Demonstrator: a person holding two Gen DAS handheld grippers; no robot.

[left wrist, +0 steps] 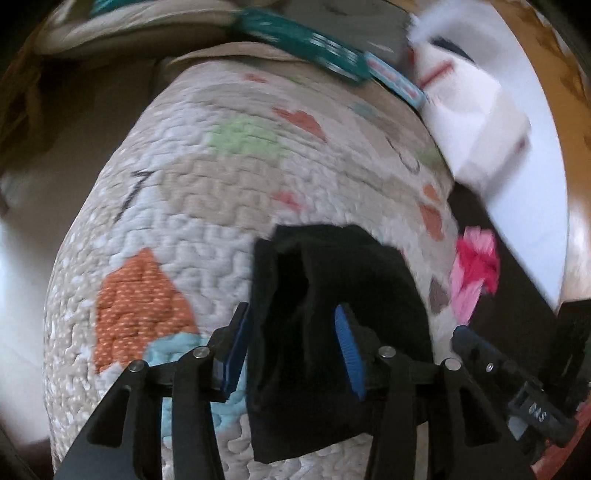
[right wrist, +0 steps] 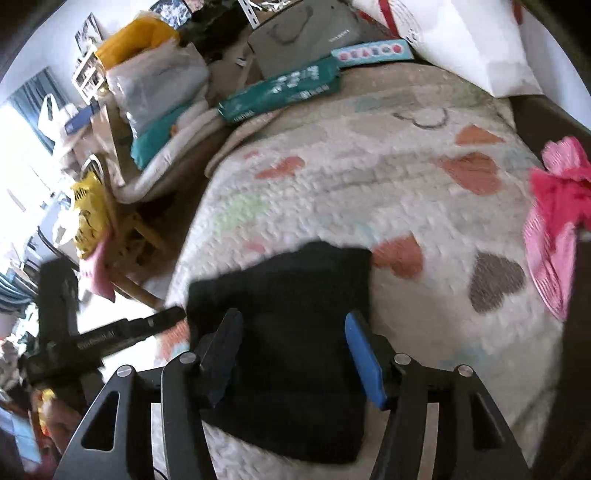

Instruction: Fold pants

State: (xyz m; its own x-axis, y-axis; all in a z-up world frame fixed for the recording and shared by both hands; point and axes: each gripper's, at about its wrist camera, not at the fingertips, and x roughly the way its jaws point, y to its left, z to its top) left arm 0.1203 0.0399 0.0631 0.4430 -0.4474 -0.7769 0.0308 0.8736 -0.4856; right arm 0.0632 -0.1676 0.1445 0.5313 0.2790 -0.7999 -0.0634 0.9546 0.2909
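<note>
The black pants (right wrist: pixel 295 332) lie folded in a compact block on the heart-patterned quilt (right wrist: pixel 369 192). My right gripper (right wrist: pixel 295 314) hovers over them, open, with its blue pads (right wrist: pixel 364 354) standing wide on either side of the cloth. In the left wrist view a bunched fold of the pants (left wrist: pixel 295 295) stands up between the pads of my left gripper (left wrist: pixel 291 310), which is shut on it; more cloth drapes over its right finger. From the right wrist view, the left gripper's finger (right wrist: pixel 155 323) meets the pants' left edge. The right gripper's finger (left wrist: pixel 476 347) shows at the right.
A pink and red garment (right wrist: pixel 557 206) lies at the quilt's right edge. Teal boxes (right wrist: pixel 280 92), a grey bag (right wrist: pixel 306 33) and a white bag (right wrist: pixel 461 40) sit at the far end. Left of the bed stand a chair, a yellow bag (right wrist: pixel 88 218) and piled bags.
</note>
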